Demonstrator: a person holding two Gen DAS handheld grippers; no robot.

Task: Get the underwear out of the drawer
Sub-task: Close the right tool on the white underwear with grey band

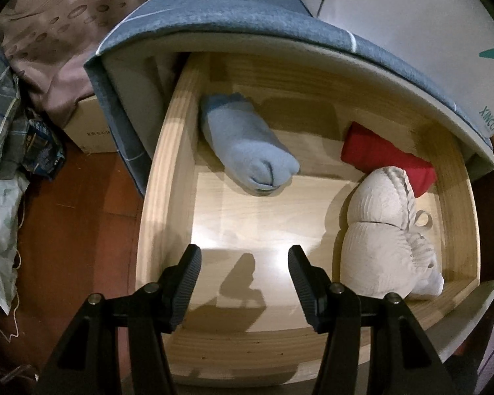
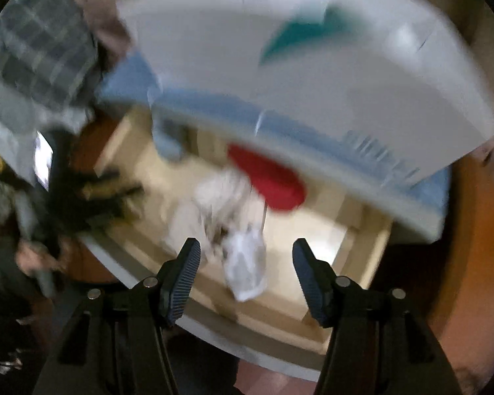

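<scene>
The wooden drawer (image 1: pixel 168 171) stands pulled open under a bed with a blue-grey cover (image 1: pixel 233 10). Inside lie a rolled light-blue garment (image 1: pixel 247 144) at the back left, a folded red garment (image 1: pixel 385 158) at the back right, and a white bra (image 1: pixel 382 230) at the right. My left gripper (image 1: pixel 244 263) is open and empty above the drawer's front middle. The right wrist view is blurred. My right gripper (image 2: pixel 246 256) is open and empty above the drawer (image 2: pixel 372 240), over the white bra (image 2: pixel 233 230), with the red garment (image 2: pixel 270 177) beyond it.
A cardboard box (image 1: pixel 89 125) and piles of cloth and bags (image 1: pixel 6 151) lie on the red-brown floor (image 1: pixel 82 217) left of the drawer. A white box (image 1: pixel 411 26) rests on the bed; it also shows in the right wrist view (image 2: pixel 296 75). The left gripper's body (image 2: pixel 102 191) shows at the left there.
</scene>
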